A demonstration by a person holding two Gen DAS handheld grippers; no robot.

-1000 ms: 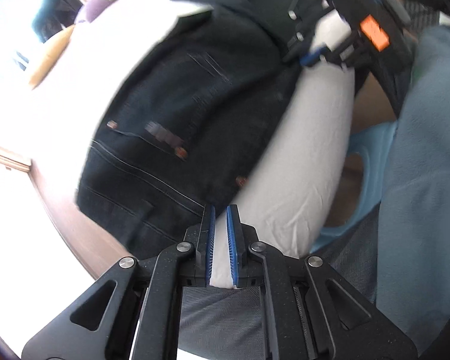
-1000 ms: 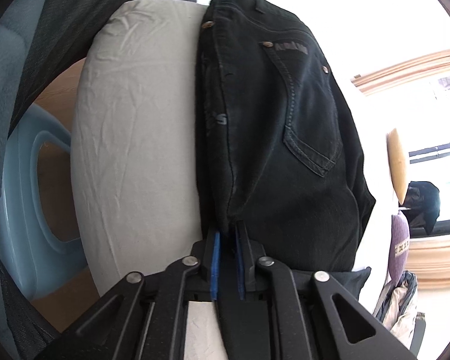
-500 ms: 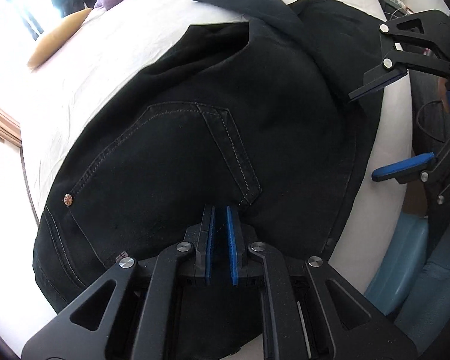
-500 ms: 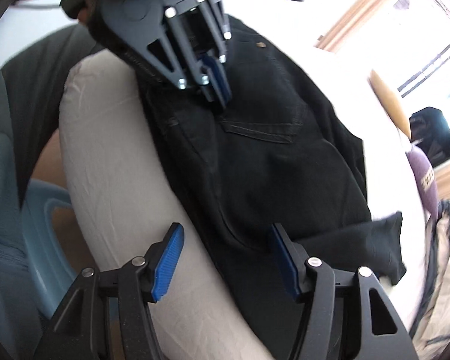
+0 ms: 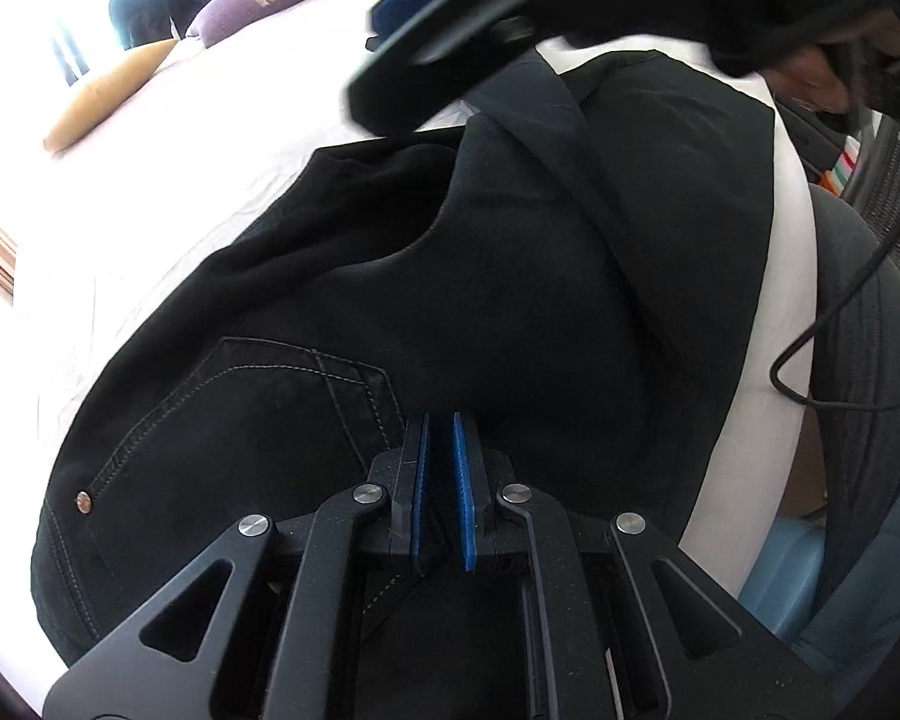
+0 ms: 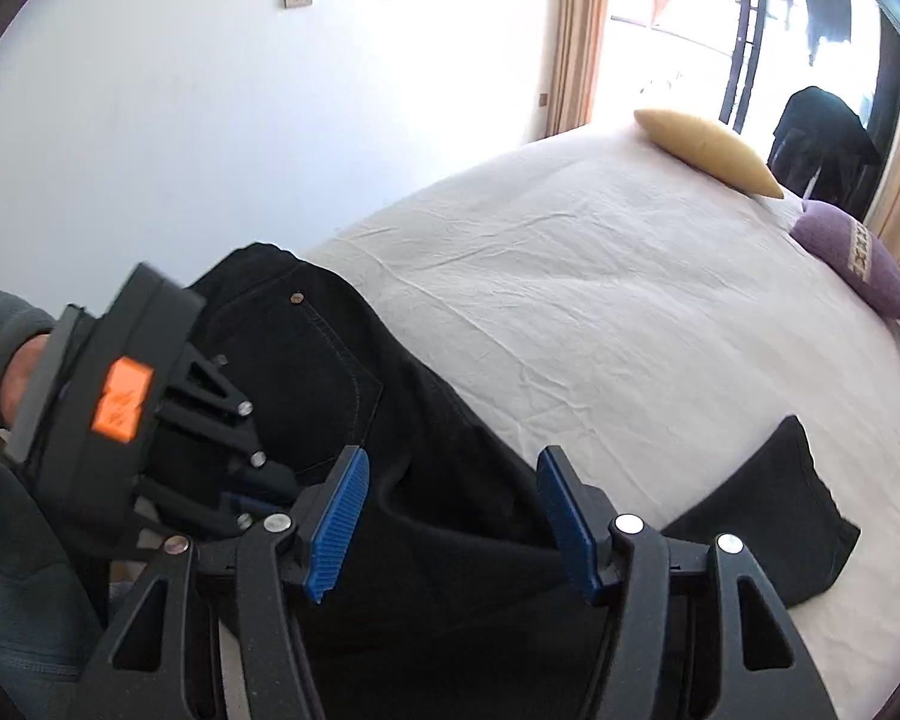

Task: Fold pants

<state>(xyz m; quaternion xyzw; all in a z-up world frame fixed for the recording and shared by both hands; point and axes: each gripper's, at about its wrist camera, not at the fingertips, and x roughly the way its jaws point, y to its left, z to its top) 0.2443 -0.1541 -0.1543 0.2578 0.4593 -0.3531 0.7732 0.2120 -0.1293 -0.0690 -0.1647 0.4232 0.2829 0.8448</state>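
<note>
Black pants (image 6: 426, 438) lie on the white bed (image 6: 600, 324), long way slanting from the waist near the left gripper (image 5: 441, 492) to a leg end (image 6: 774, 510) far right. That gripper is pinched tight on the dark cloth. The right gripper (image 6: 450, 522) has just opened wide, its blue pads above the pants, gripping nothing.
</note>
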